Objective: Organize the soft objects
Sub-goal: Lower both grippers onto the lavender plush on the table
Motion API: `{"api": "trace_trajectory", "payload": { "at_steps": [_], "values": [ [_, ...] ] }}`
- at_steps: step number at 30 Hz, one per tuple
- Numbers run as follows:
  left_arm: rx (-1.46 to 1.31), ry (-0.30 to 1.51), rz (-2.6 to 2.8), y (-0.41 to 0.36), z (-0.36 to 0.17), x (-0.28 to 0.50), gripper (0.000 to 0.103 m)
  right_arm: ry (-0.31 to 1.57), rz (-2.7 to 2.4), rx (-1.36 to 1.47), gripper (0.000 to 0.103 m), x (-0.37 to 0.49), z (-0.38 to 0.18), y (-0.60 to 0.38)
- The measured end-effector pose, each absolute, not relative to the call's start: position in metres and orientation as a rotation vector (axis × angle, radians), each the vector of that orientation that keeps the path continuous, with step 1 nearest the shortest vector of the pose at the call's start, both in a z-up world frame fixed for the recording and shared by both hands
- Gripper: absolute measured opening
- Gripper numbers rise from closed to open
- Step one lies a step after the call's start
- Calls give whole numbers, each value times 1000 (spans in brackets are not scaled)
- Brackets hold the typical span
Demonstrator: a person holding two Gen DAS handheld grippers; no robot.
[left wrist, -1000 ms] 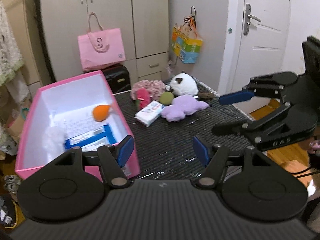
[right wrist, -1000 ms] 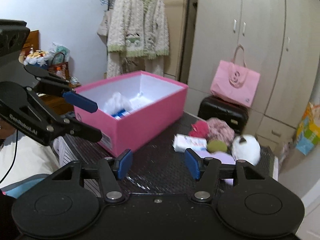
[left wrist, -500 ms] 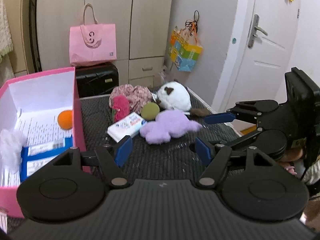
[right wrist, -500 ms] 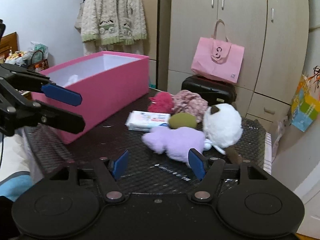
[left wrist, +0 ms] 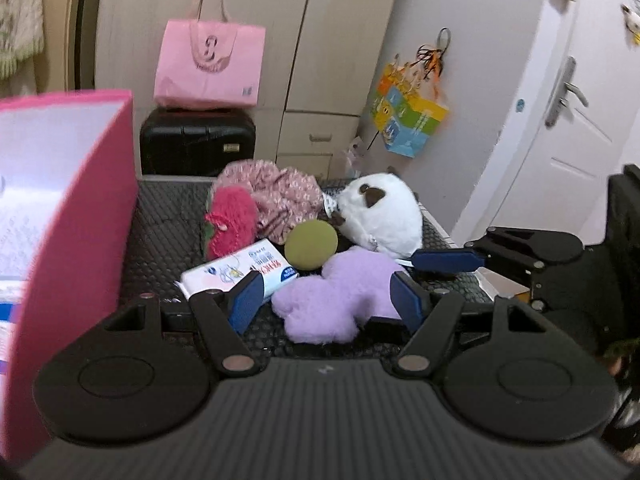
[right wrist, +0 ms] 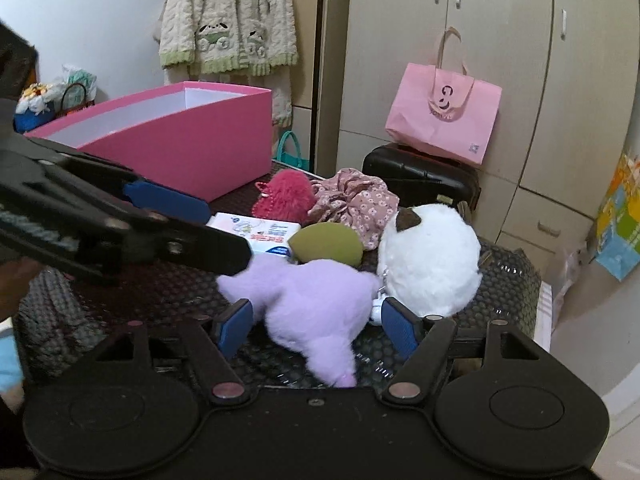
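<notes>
A purple plush (left wrist: 332, 296) (right wrist: 308, 300) lies on the black mesh table (left wrist: 168, 220), between the open fingers of both grippers. My left gripper (left wrist: 326, 300) is open around it from one side. My right gripper (right wrist: 316, 326) is open around it from the other side; neither has closed. Behind it lie a white plush (left wrist: 380, 216) (right wrist: 430, 256), an olive ball (left wrist: 312, 244) (right wrist: 328, 242), a red fuzzy toy (left wrist: 230, 220) (right wrist: 286, 196), a floral cloth (left wrist: 280, 196) (right wrist: 356, 200) and a tissue pack (left wrist: 240, 272) (right wrist: 260, 230).
An open pink box (left wrist: 80, 216) (right wrist: 180, 136) stands at the table's left. A black suitcase (left wrist: 196, 144) with a pink bag (left wrist: 208, 68) sits behind the table by the wardrobe. A door (left wrist: 560, 128) is to the right.
Both grippers have moved forward and down to the pile of soft things. The purple plush now sits between the fingers of each. The pink box has slid to the left edge of view.
</notes>
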State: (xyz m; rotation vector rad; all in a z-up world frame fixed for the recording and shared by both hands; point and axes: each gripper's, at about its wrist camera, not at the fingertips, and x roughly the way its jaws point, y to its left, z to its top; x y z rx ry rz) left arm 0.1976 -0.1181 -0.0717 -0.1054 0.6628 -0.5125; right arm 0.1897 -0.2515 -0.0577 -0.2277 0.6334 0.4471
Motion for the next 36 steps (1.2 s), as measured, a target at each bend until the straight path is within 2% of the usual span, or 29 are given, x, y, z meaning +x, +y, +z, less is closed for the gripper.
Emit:
{"api": "trace_trajectory", "payload": {
  "at_steps": [6,12,16,18,23,32,36],
  "values": [
    [-161,712,-460,-125,-89,212,68,653,466,-194,77,203,-68,-256],
    [-203,709,-432,-124,-100,211,61,634,476,-173,77,203,-74,-259],
    [-251,739,-430,-123,-106,213,61,620,468,-212,72,199,-76,-254],
    [-254,748,-442,-122,-108,214,52,619,466,-232,65,197,-78,-250],
    [-129,709,-442,-132,-103,206,44,646,435,-287,61,196,-81,-239],
    [-182,718,-479,-124,-102,198,44,643,411,-258,61,187,-78,-240],
    [-239,748,-512,-113,-101,195,48,649,416,-242,61,178,-76,-237]
  ]
}}
